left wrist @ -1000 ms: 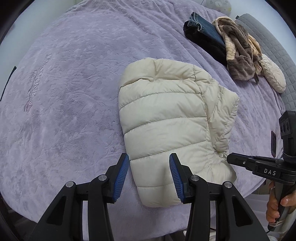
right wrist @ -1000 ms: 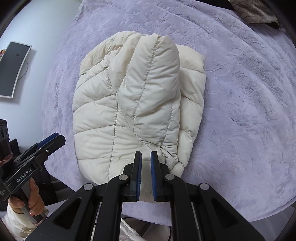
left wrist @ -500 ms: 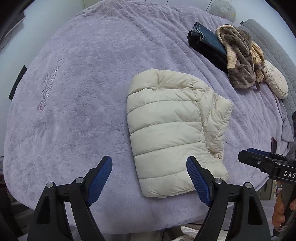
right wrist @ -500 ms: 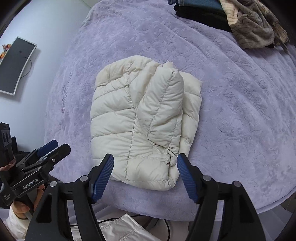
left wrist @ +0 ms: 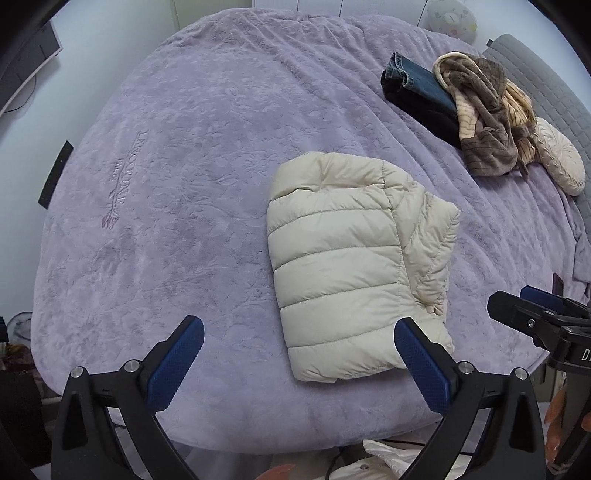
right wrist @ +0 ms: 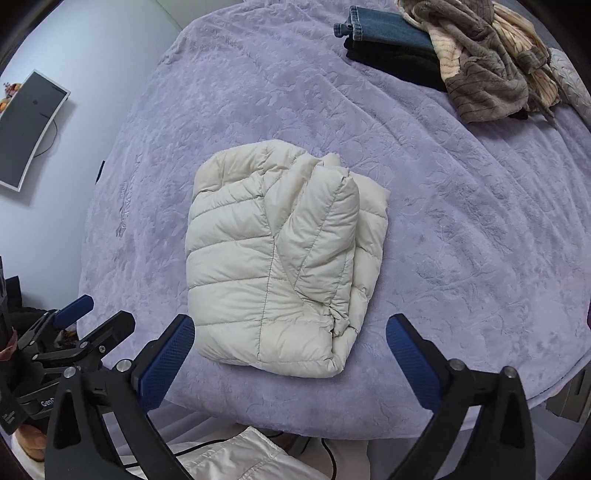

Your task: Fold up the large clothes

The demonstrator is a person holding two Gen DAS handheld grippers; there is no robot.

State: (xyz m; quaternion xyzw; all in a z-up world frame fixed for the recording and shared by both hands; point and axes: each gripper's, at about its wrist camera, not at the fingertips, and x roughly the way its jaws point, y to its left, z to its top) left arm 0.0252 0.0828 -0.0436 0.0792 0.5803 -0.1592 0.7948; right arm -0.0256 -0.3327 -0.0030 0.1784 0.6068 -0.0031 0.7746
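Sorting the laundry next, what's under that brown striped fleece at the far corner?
Under the brown striped fleece lie folded jeans on something black; their far ends are covered.

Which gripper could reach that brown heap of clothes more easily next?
Probably the right gripper: the brown heap lies on its side. Both grippers are open and empty, above the folded cream jacket.

Black claws (left wrist: 299, 365), blue ribbed pads (left wrist: 173, 365)
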